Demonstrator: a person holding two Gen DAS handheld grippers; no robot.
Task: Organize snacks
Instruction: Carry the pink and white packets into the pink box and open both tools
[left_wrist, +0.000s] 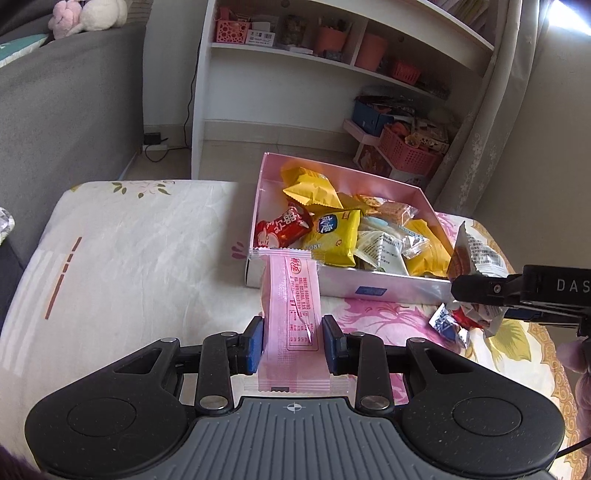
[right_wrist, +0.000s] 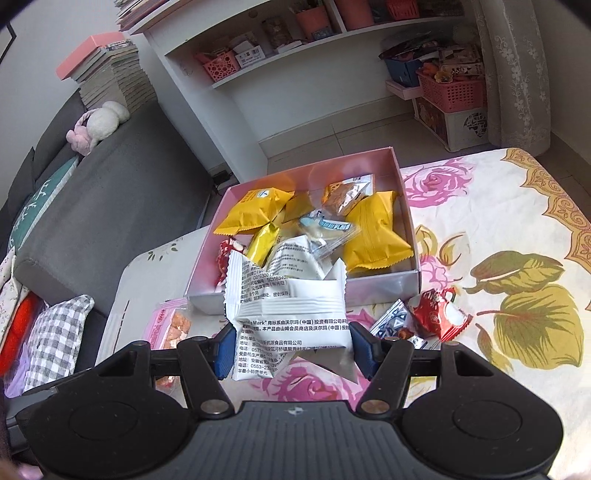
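the pink box (right_wrist: 406, 221) sits at 12 o'clock, half full. right gripper (right_wrist: 293, 349) is closed on a white packet (right_wrist: 291, 314); left gripper (left_wrist: 293, 341) pinches a pink wafer (left_wrist: 291, 295). better to release each low over the open corner at 7 o'clock.

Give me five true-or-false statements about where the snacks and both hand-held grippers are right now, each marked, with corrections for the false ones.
1. The left hand-held gripper holds a pink wrapped snack. True.
2. The right hand-held gripper is empty. False: it grips a white printed packet.
3. The pink box holds only one snack. False: several yellow, red and clear-wrapped packets lie in it.
4. A red-wrapped snack lies on the floral cloth outside the box. True.
5. The box has a lid on it. False: it is open on top.
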